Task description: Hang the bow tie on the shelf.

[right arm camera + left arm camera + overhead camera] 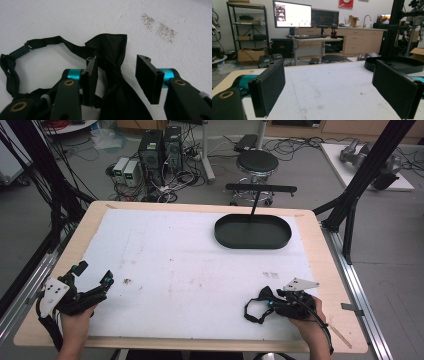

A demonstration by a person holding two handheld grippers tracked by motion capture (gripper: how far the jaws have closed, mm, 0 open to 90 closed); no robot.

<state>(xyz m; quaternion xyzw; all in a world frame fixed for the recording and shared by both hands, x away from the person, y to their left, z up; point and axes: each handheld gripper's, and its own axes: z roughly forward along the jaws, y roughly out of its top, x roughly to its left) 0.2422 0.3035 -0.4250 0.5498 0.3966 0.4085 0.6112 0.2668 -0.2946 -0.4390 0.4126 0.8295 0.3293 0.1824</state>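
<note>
A black fabric bow tie (266, 295) with a thin strap (252, 314) lies on the white mat near the front right. My right gripper (273, 302) is down over it and open. In the right gripper view the pinched middle of the bow tie (110, 45) runs between the two jaws; the left jaw is against the cloth, the right jaw stands clear of it. Its strap (37, 43) loops off to the left. My left gripper (94, 273) is held at the front left, open with nothing between its pads (268, 90).
An empty black oval tray (252, 245) stands at the back right of the mat, also seen from the left gripper as the tray (402, 63). Beyond the table are a round stool (256, 162), computer towers (160, 147) and black frame posts (370, 165).
</note>
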